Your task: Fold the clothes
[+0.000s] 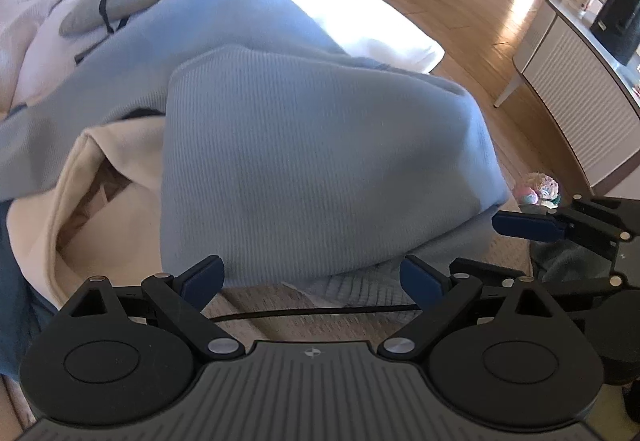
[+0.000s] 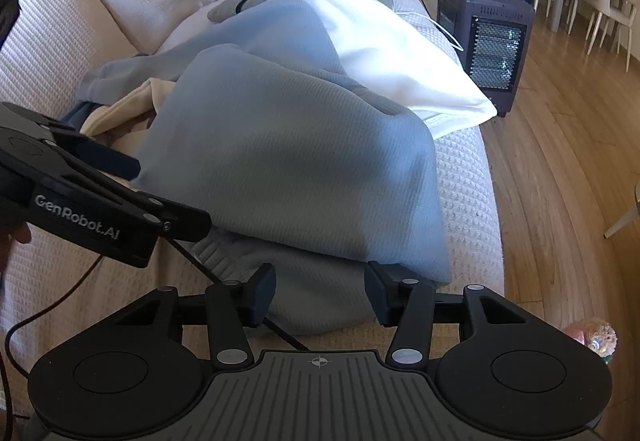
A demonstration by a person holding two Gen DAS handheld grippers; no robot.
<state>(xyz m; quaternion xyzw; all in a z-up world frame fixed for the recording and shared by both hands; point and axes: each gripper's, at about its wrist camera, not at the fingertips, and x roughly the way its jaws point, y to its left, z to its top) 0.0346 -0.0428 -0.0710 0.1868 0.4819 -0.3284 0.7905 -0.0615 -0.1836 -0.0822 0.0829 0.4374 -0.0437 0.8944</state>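
A light blue ribbed garment (image 1: 320,161) (image 2: 288,161) lies on the sofa with its top layer folded over the lower one. My left gripper (image 1: 312,275) stands open at its near edge, with nothing between the wide-spread fingers. One of its fingertips (image 2: 116,161) shows at the garment's left side in the right wrist view. My right gripper (image 2: 322,291) is open at the garment's near right corner. The lower layer's hem lies between its fingers, and I see no pinch in the cloth. A finger of the right gripper (image 1: 524,227) shows at the right in the left wrist view.
A cream garment (image 1: 80,181) (image 2: 132,101) lies under the blue one's left side, and a white cloth (image 1: 360,1) (image 2: 400,53) lies behind it. A black cable (image 1: 320,311) crosses the sofa cover (image 2: 468,201). A dark heater (image 2: 488,53) stands on the wooden floor beside the sofa's edge.
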